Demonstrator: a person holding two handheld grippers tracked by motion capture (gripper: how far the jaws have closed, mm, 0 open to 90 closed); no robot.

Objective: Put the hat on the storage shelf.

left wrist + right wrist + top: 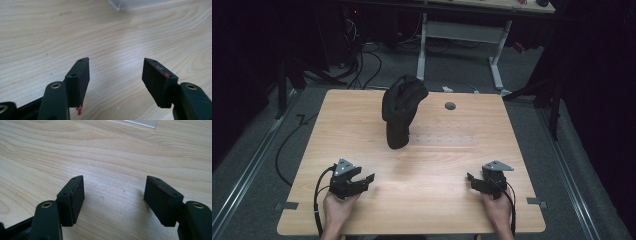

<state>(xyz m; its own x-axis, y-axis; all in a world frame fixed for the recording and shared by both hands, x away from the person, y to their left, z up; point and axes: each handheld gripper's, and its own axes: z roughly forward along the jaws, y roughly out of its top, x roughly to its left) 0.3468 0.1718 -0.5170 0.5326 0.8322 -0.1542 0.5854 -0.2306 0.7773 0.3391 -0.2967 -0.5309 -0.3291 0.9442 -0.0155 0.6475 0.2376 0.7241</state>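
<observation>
Left hand-held gripper (368, 178) low over near-left tabletop (437, 150), jaws spread apart, nothing between pads (82, 80); bare wood grain beneath. Right hand-held gripper (470, 178) low over near-right tabletop, jaws likewise parted, gripping nothing. Black cap (403, 102) perched atop dark upright stand (397, 134) at tabletop centre toward far side, well apart from both. Small round grommet hole (450, 106) right of cap, near far edge.

A pale, smooth wood-grain finish was shown by the table (437, 195); matt black cloth was seen on the cap (403, 97), rumpled.
</observation>
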